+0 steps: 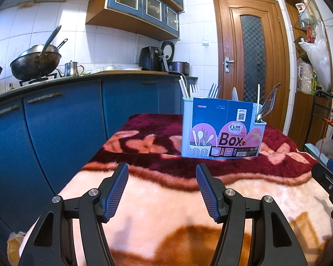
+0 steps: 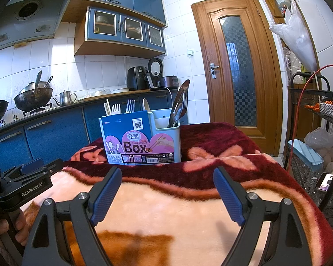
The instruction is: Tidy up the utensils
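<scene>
Empty spread jaws, utensil box (image 1: 222, 130) beyond

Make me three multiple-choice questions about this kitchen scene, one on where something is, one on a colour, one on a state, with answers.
1. Where does the utensil holder stand?
A. on the blanket
B. on the counter
C. on the floor

2. What colour are the lower cabinet doors?
A. white
B. blue
C. green

3. How is the right gripper?
A. shut on a fork
B. shut on nothing
C. open, holding nothing

Answers: 1 A, the holder sits on the plush blanket. 2 B, the doors below the counter are blue. 3 C, its jaws stand apart over bare blanket.
</scene>
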